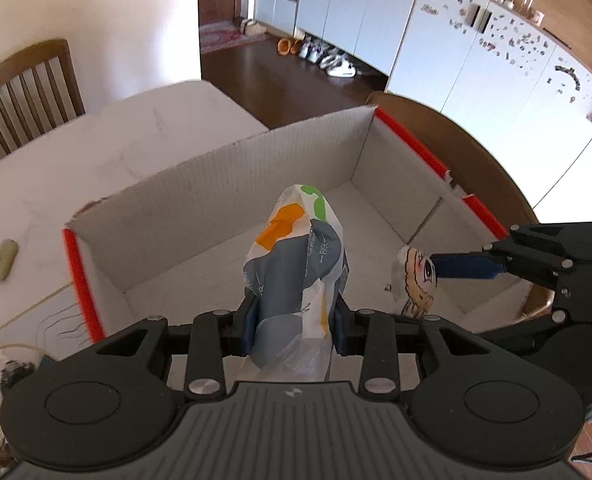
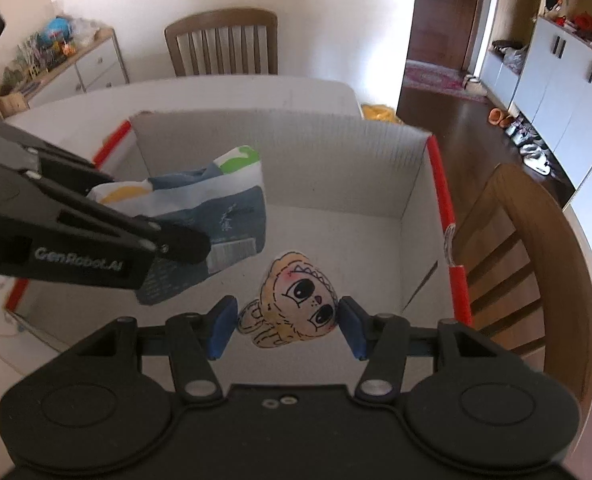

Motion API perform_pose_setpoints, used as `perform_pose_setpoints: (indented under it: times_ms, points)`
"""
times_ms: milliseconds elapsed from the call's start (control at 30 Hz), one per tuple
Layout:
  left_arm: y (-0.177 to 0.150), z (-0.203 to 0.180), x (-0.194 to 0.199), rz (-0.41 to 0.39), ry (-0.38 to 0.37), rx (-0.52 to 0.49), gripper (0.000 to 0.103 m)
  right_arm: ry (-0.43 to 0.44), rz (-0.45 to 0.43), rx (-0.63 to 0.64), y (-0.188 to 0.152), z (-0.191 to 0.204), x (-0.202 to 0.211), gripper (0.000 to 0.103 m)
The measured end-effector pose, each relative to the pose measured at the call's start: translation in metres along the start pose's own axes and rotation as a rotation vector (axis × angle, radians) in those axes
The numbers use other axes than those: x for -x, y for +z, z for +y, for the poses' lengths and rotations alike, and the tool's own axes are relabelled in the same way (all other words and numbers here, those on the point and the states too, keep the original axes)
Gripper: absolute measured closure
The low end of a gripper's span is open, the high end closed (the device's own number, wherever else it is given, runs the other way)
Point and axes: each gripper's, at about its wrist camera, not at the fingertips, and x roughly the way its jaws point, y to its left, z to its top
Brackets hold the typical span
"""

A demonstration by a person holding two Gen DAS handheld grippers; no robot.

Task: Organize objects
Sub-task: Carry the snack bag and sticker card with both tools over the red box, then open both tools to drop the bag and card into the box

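Over the open white cardboard box with orange-red edges (image 1: 232,168), my left claw (image 1: 294,332) pinches a crumpled printed plastic packet (image 1: 296,256); my right claw (image 2: 288,326) grips a flat cartoon-face cutout (image 2: 296,300). I'd lower both nearer the box floor before letting go, keeping them apart.

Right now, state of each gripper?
Left gripper: shut on the plastic packet, above the cardboard box.
Right gripper: shut on the cartoon-face sticker, over the same box.
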Motion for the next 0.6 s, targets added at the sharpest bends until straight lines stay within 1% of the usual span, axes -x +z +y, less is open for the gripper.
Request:
perform_pose_setpoints:
  times_ms: [100, 167, 300, 467, 600]
  points:
    - [0.003, 0.0, -0.017, 0.034, 0.012, -0.011, 0.068, -0.007, 0.042, 0.016, 0.001, -0.002, -0.011, 0.049]
    - [0.005, 0.001, -0.029, 0.065, 0.021, -0.013, 0.068, 0.01, 0.078, 0.029, 0.004, -0.007, -0.021, 0.049]
    - [0.006, -0.001, -0.045, 0.106, 0.037, -0.025, 0.068, 0.004, 0.124, 0.052, 0.006, -0.008, -0.033, 0.049]
    - [0.009, 0.001, -0.057, 0.166, 0.025, -0.035, 0.067, -0.002, 0.149, 0.057, 0.007, -0.005, -0.039, 0.049]
    - [0.008, 0.001, -0.059, 0.183, 0.018, -0.033, 0.065, -0.007, 0.173, 0.058, 0.007, -0.002, -0.044, 0.048]
